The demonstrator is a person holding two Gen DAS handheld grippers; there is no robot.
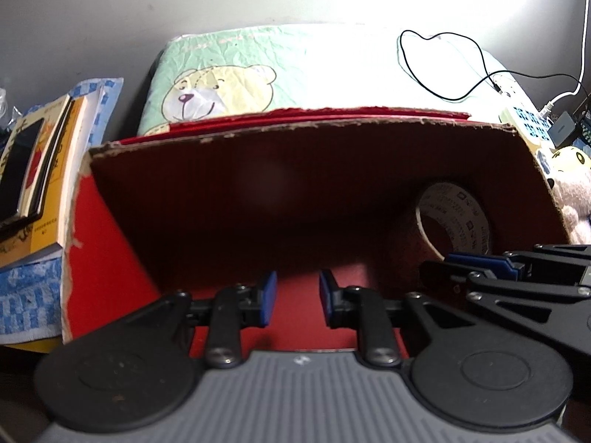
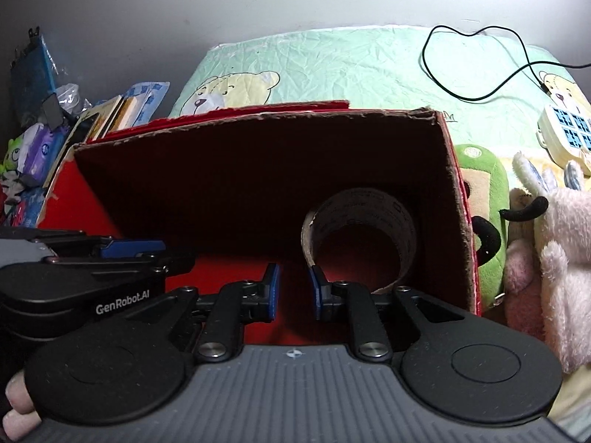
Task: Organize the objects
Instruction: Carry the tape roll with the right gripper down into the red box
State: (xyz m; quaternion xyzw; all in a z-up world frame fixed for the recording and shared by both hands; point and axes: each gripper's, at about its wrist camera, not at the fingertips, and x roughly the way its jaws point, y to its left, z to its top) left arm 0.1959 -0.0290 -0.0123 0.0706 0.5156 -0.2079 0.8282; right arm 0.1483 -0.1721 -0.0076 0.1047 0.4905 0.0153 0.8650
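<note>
A red cardboard box (image 1: 258, 129) stands open at the top, its inside dark red-brown; it also fills the right wrist view (image 2: 258, 120). A roll of printed tape (image 1: 458, 217) stands on edge in the box's right corner (image 2: 365, 203). My left gripper (image 1: 297, 297) hangs over the box's near edge with a narrow gap between its blue pads and nothing in it. My right gripper (image 2: 294, 289) sits just in front of the tape roll, slightly open and also empty. Each gripper shows side-on in the other's view: the right gripper (image 1: 476, 260) and the left gripper (image 2: 133, 247).
Stacked books (image 1: 44, 170) lie on a blue towel (image 1: 26, 295) left of the box. Behind it is a bear-print quilt (image 1: 258, 66) with a black cable (image 1: 443, 66) and a power strip (image 2: 565, 129). A green plush (image 2: 484, 192) and pink plush toys (image 2: 554, 240) crowd the right.
</note>
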